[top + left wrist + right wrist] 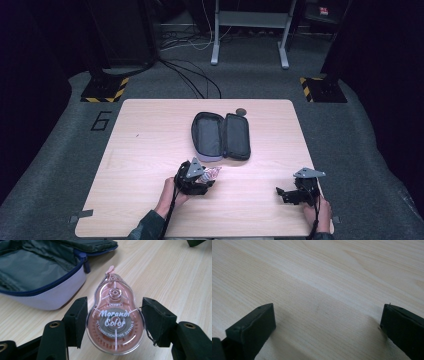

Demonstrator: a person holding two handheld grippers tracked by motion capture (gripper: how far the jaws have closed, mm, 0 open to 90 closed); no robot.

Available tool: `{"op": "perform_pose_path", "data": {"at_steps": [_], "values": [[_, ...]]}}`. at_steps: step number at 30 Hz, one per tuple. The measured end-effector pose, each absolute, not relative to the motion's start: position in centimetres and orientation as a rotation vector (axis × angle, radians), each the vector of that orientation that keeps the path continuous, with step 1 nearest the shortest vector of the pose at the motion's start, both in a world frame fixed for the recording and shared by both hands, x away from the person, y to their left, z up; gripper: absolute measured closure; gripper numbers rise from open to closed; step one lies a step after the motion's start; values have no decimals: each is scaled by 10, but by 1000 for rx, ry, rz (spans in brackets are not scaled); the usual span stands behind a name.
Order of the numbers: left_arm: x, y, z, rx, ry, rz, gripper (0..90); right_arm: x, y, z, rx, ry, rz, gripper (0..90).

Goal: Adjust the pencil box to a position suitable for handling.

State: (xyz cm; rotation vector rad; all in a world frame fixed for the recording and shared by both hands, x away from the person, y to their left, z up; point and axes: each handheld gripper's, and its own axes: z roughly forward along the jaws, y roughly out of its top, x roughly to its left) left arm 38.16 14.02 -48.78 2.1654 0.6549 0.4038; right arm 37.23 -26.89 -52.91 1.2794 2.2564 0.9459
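On the table [150,150] the opened pencil case [221,136] lay near the middle, toward the far edge, its two halves spread side by side. A small round object [241,111], too small to identify, sat just behind its right half. Nearer the person, in front of the case and slightly left, the left gripper [206,176] held the correction tape [115,325] between its jaws, the tape's tip pointing toward the case. The right gripper [284,194] sat well apart to the right, near the table's front right corner, with bare tabletop between its jaws.
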Motion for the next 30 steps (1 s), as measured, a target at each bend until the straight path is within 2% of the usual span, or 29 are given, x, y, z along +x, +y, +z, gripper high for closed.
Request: {"op": "perform_pose_path", "data": {"at_steps": [30], "values": [[369,241,-484,2062,913,575,395,372,-269,-529,1279,2256,946,0]]}}
